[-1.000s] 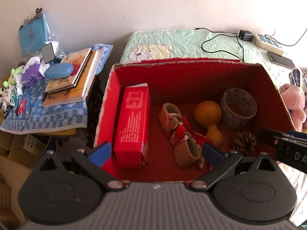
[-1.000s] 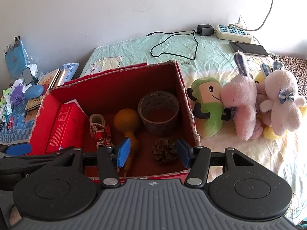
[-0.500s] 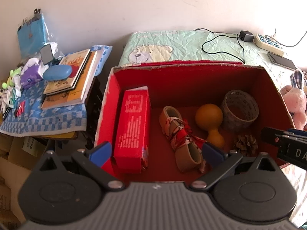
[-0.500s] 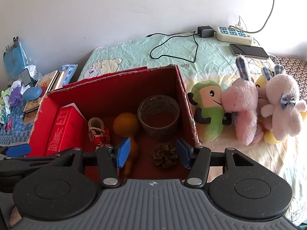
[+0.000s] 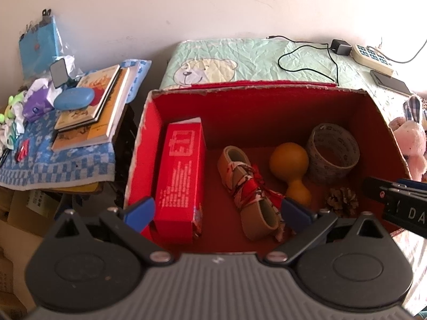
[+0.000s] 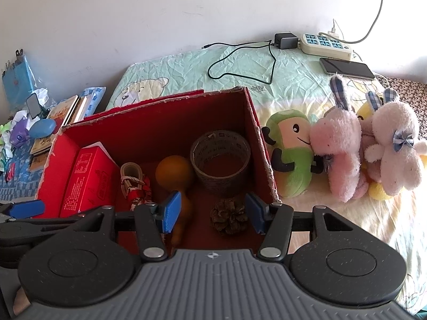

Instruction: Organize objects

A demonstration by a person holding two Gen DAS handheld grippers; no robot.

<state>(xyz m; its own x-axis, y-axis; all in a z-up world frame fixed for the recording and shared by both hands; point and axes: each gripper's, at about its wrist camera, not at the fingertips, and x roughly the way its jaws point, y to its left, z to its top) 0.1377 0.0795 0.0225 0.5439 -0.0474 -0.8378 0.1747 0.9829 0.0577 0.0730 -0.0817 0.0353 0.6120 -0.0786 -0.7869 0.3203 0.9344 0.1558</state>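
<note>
Right wrist view: the right claw (image 6: pixel 212 214) is held spread and empty above the open red cardboard box (image 6: pixel 263 160), angled steeply down, framing the brown pine cone (image 6: pixel 229 218). A careless descent could crush the cone's scales or knock the orange gourd-shaped toy (image 6: pixel 174 173) beside it. The left claw (image 5: pixel 216 210) is likewise spread, empty, tilted downward over the box.

We see the left gripper (image 5: pixel 217 210) and right gripper (image 6: pixel 212 214) alike: black linkage arms, silver screws, blue ribbed pads, grey ridged housing, round black discs
</note>
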